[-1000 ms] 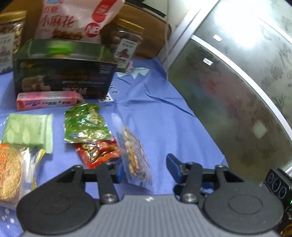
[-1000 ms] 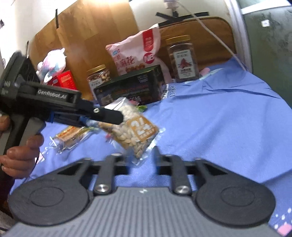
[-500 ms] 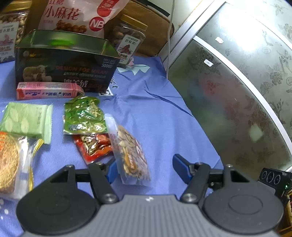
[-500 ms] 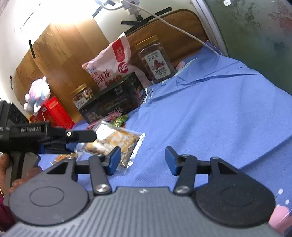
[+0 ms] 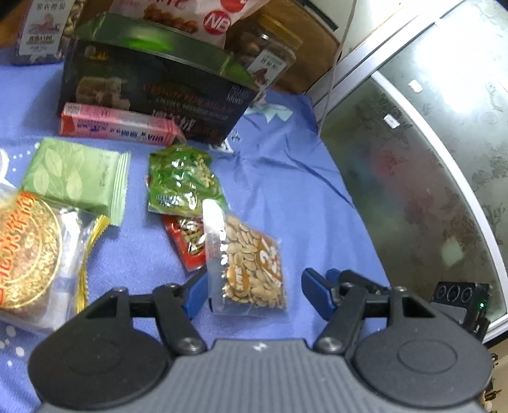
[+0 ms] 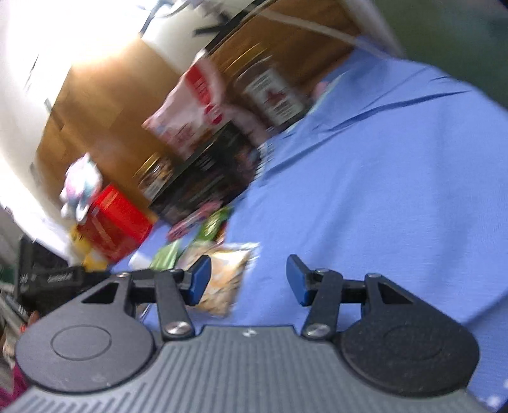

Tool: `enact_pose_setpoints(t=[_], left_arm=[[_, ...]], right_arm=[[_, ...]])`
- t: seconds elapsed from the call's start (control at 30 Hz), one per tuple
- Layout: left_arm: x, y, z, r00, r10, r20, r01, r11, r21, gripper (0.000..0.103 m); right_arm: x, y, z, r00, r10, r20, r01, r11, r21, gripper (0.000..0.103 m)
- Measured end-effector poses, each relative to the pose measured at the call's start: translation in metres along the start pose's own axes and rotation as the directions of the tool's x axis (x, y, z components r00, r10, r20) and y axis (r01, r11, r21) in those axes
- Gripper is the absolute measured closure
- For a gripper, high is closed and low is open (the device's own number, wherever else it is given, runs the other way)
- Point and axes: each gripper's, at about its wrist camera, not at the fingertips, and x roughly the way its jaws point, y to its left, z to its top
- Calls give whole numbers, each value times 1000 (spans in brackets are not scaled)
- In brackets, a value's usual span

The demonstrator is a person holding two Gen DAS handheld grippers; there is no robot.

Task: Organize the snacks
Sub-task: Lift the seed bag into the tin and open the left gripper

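Observation:
A clear packet of pale seeds (image 5: 250,267) lies flat on the blue cloth (image 5: 285,197), its upper corner overlapping a red packet (image 5: 187,238). My left gripper (image 5: 255,292) straddles its near end, jaws opening, and neither pad presses on it. The right wrist view is blurred and tilted. There my right gripper (image 6: 247,279) is open over bare cloth, with nothing between its fingers. The seed packet (image 6: 222,279) shows just beyond its left fingertip. The left gripper's black body (image 6: 57,279) is at the left edge.
A green packet (image 5: 181,181), a leaf-print packet (image 5: 76,174), a gold round cake (image 5: 25,251) and a pink carton (image 5: 117,125) lie to the left. Behind them stand a dark box (image 5: 152,85), jars (image 5: 270,60) and a pink-and-white bag (image 5: 190,12). A dark glass surface (image 5: 428,159) borders the cloth on the right.
The seed packet, held up in the left gripper a second ago, now lies on the cloth and the left jaws have spread. The right gripper opened, rolled and drew away from the packet.

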Motion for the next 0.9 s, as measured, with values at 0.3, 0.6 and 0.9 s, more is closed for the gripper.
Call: enact_pose_setpoints(t=[0.3, 0.6, 0.9], left_arm=[[18, 5, 5, 997, -68, -45, 67, 997, -26, 52], [33, 14, 1, 979, -185, -80, 174, 976, -128, 90], [-4, 20, 4, 953, -303, -10, 300, 948, -104, 90]], right_arm=[[36, 59, -31, 996, -80, -40, 60, 929, -366, 32], [51, 73, -46, 982, -186, 21, 169, 829, -534, 21], [30, 33, -17, 984, 173, -43, -179, 965, -191, 22]])
